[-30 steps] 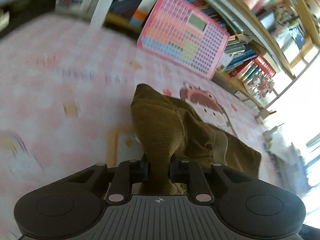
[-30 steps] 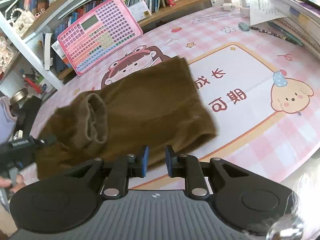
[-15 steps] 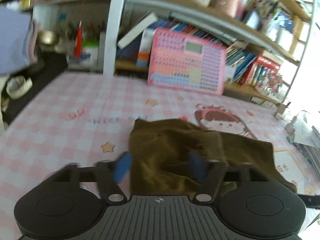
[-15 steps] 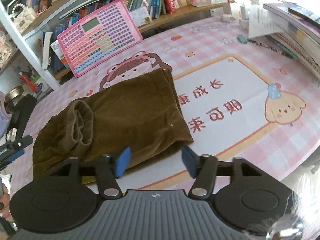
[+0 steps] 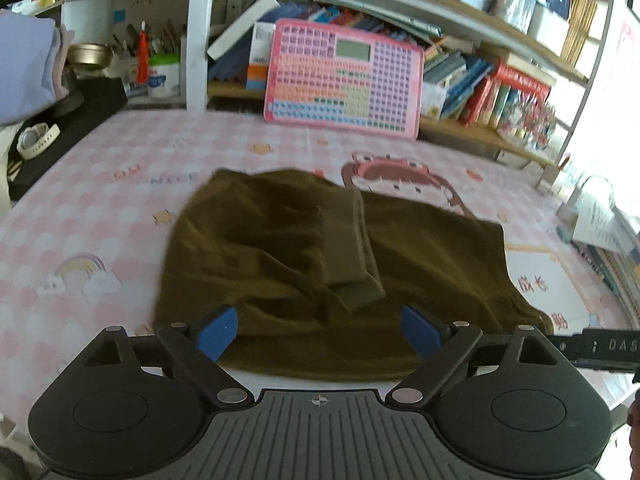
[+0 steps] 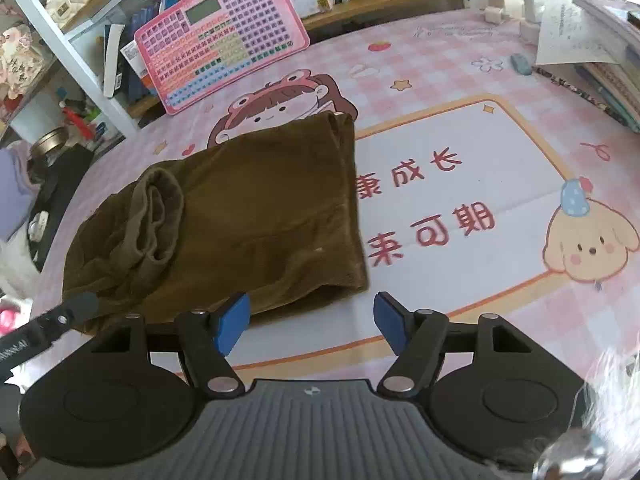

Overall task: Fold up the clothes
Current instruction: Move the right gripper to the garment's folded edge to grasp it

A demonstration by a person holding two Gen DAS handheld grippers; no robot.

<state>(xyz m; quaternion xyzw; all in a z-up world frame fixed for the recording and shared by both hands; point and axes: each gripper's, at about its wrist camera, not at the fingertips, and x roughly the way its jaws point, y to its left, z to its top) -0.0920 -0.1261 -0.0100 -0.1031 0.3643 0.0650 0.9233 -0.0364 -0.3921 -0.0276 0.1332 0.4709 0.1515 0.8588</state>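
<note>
A brown corduroy garment [image 5: 280,256] lies folded on the pink checked table mat [image 5: 80,216], with a ribbed cuff [image 5: 348,252] lying on top of it. It also shows in the right wrist view [image 6: 248,208], cuff [image 6: 156,216] at its left end. My left gripper [image 5: 320,332] is open and empty, just in front of the garment's near edge. My right gripper [image 6: 312,320] is open and empty, at the garment's near right corner. The left gripper's arm [image 6: 44,328] shows at the left of the right wrist view.
A pink keypad toy board [image 5: 344,80] leans against the bookshelf [image 5: 480,32] behind the table. Stacked books and papers [image 6: 600,48] lie at the right edge. A black stand with a metal bowl [image 5: 88,56] and a watch [image 5: 36,140] is at the left.
My left gripper let go of the garment's cuff and opened, then drew back toward me. My right gripper opened as well. The garment now lies flat on the mat.
</note>
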